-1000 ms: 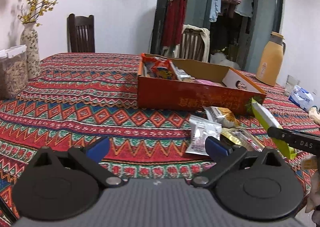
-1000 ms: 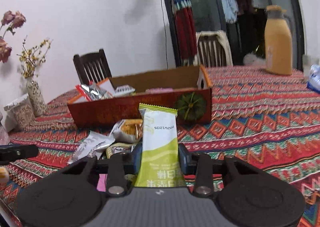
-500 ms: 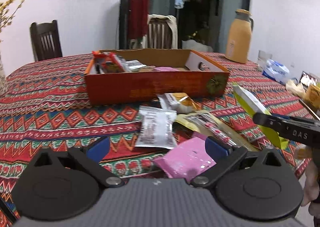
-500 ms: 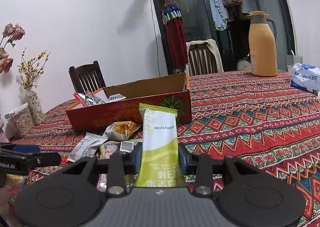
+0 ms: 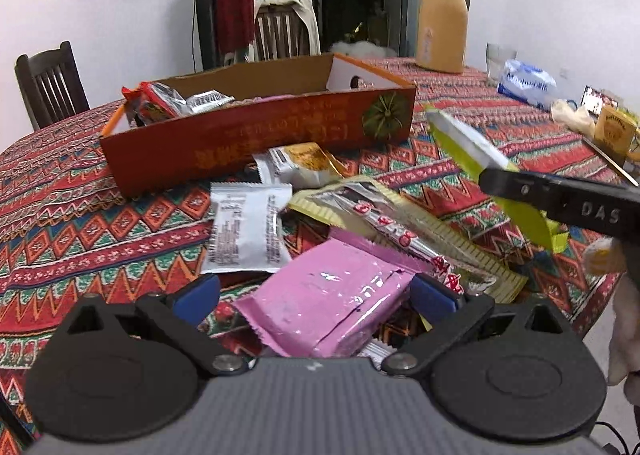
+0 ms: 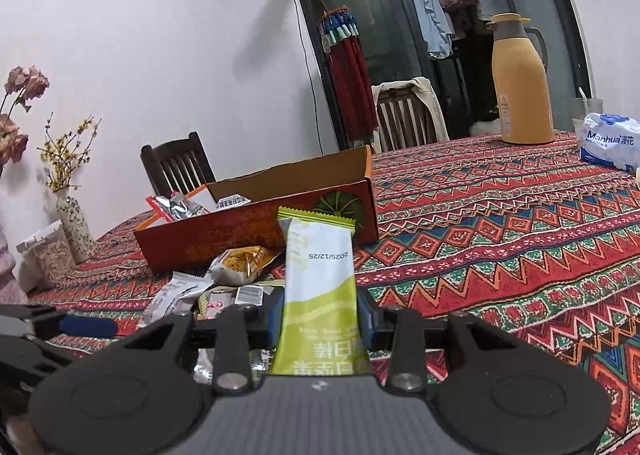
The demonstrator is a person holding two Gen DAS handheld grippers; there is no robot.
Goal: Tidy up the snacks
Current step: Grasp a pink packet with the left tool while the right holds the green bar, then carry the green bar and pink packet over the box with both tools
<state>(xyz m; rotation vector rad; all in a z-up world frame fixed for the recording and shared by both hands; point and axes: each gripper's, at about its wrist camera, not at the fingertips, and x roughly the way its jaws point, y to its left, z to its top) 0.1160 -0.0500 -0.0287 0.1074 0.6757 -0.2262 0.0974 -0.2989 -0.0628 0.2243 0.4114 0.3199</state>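
My left gripper (image 5: 316,295) stands open low over the snack pile, its blue pads either side of a pink packet (image 5: 328,303) that lies on the table. Beyond the packet are a white sachet (image 5: 248,231), a yellow-edged strip pack (image 5: 404,231) and a silver-orange pouch (image 5: 304,165). My right gripper (image 6: 320,315) is shut on a green and white snack bar (image 6: 318,267), held upright above the table. From the left wrist view that bar (image 5: 468,147) hangs to the right of the pile. The orange cardboard box (image 5: 260,135) behind the pile holds several snacks at its left end.
A patterned cloth (image 6: 500,235) covers the table. At the back right stand an orange thermos (image 6: 520,83) and a tissue pack (image 6: 608,145). A vase (image 6: 74,223) and a clear container (image 6: 46,255) stand at the left. Wooden chairs (image 6: 176,167) line the far side.
My left gripper has swung right and down onto the pile, so the pink packet now lies between its open fingers. The right gripper keeps the bar and has shifted slightly.
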